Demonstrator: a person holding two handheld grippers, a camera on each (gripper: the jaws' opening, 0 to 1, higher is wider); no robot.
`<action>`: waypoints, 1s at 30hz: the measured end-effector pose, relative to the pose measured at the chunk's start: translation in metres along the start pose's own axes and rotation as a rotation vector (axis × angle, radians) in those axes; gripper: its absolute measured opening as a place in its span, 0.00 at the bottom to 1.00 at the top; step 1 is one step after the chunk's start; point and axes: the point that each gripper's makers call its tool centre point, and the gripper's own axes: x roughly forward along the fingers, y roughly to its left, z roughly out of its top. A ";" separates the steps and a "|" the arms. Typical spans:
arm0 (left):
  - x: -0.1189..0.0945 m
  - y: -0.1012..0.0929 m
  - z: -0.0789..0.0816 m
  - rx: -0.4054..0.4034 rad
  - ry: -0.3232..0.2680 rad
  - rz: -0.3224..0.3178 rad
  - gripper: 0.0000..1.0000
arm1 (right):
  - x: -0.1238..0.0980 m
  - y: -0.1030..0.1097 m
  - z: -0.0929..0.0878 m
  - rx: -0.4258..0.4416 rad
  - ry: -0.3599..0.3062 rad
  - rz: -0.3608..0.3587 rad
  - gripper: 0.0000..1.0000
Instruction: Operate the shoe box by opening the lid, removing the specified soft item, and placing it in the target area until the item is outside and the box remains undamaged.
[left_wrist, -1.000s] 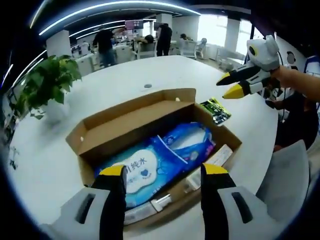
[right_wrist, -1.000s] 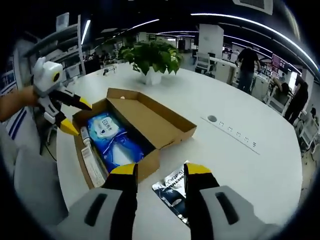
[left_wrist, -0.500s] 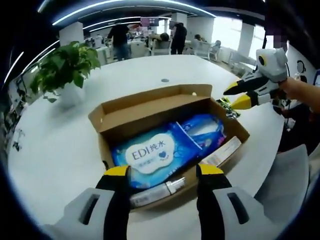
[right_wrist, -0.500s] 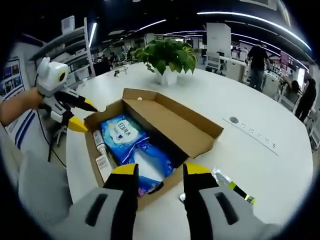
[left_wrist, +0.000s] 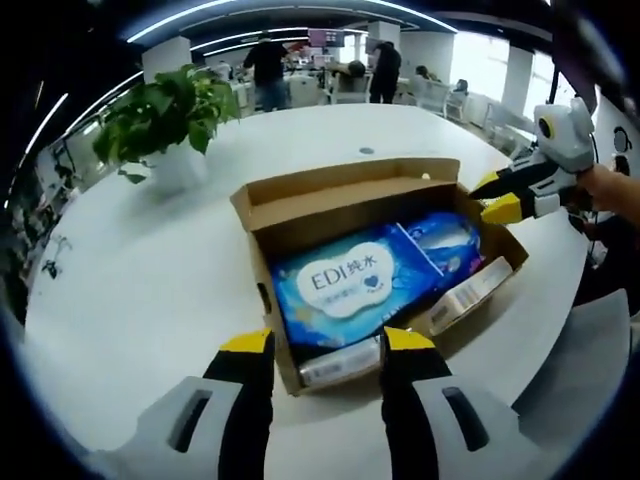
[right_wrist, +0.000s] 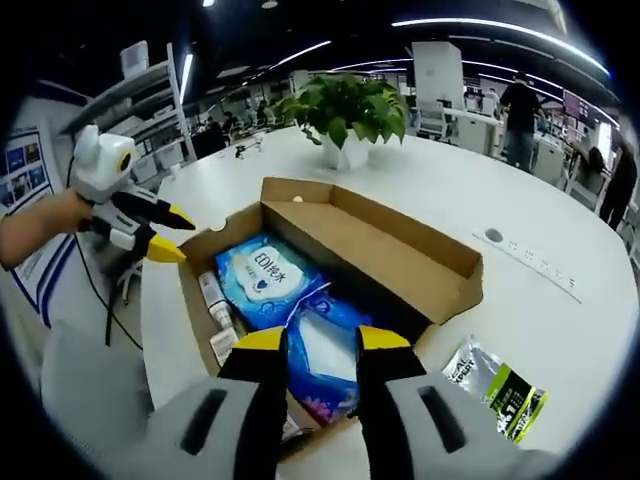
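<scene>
Left gripper view, left to right. Plant (left_wrist: 165, 105) in a white pot, far left on the white table (left_wrist: 130, 290). Left gripper (left_wrist: 322, 345) low in the middle, yellow-tipped jaws parted with nothing between them, hanging just over the near short end of the box (left_wrist: 345, 215). Box is cardboard, lid folded back on the far side, inside exposed. In it: a blue wipes pack (left_wrist: 345, 290) with a white label, lying flat toward the near-left; a second blue pack (left_wrist: 445, 240) touching it on the right; a white tube (left_wrist: 340, 362) along the near end wall; a white carton (left_wrist: 468, 295) along the right wall. Right gripper (left_wrist: 495, 195) comes in from the right, held by a hand (left_wrist: 610, 190), jaws slightly apart and empty, tips at the box's far-right corner.

Right gripper view, left to right. Left gripper (right_wrist: 170, 232) at far left, jaws parted and empty, tips just beside the box's (right_wrist: 420, 260) left end. Wipes pack (right_wrist: 265, 280) lies in the left half of the box; second blue pack (right_wrist: 320, 355) beside it, nearer the camera. Small white items (right_wrist: 215, 300) line the near-left wall. Right gripper (right_wrist: 320, 340) low centre, jaws apart and empty, poised over the second pack; contact cannot be judged. Plant (right_wrist: 345, 110) beyond the box. Foil sachet (right_wrist: 500, 385), silver with green, on the table right of the box, apart from it. People stand in the far background.
</scene>
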 end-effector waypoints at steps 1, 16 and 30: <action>-0.001 0.003 -0.002 -0.007 0.000 0.010 0.37 | 0.002 0.002 0.000 0.001 0.004 0.002 0.16; 0.004 0.016 -0.022 -0.110 0.021 0.050 0.20 | 0.033 0.031 0.000 0.069 0.008 0.062 0.20; 0.007 0.020 -0.028 -0.182 0.018 0.032 0.04 | 0.066 0.038 -0.003 0.088 0.042 0.068 0.18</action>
